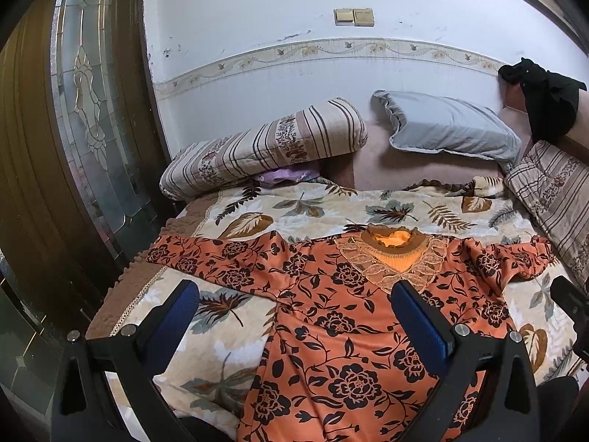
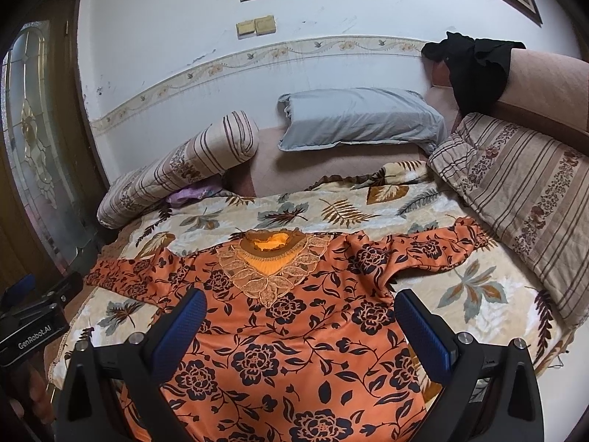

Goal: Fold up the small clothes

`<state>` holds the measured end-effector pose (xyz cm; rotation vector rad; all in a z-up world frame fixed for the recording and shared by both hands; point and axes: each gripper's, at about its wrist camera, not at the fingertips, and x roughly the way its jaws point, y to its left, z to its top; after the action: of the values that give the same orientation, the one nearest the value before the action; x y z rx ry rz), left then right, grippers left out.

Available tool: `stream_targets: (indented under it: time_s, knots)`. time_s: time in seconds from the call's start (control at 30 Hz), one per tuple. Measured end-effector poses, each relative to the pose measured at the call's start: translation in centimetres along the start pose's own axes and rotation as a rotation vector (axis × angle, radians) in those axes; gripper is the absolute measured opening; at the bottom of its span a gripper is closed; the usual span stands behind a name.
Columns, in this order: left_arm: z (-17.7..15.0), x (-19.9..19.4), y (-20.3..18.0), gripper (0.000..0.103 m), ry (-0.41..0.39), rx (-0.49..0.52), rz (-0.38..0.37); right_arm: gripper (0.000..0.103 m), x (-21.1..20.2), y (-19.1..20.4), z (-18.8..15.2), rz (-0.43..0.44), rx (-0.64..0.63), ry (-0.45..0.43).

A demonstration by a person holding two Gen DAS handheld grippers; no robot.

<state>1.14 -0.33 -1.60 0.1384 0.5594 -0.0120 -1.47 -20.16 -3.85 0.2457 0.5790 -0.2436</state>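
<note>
The orange blouse (image 1: 331, 331) lies flat and unfolded on the bed (image 1: 221, 350); both grippers' fingers (image 1: 423, 324) (image 2: 423, 328) spread wide, holding nothing.

Open leaf-print blanket (image 2: 478, 287) lower right and lower left of frame, clear for passage. Striped bolster (image 1: 265, 147) upper left, grey pillow (image 2: 360, 118) top centre, striped cushion (image 2: 522, 199) at right edge hem the area.

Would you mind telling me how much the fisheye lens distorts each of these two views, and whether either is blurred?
Left wrist view: the wall border arches and the door bows heavily, with dark corners; the top is sharp. Right wrist view: same bending of border and door; no blur, soft even light.
</note>
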Motion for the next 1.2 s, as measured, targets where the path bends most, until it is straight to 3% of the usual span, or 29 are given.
stream_targets:
  time_s: [1.2]
  knots:
    - [-0.4, 2.2, -0.6, 0.103, 0.045, 0.020, 0.003, 0.103, 3.3, -0.1, -0.3, 0.011, 0.004, 0.058]
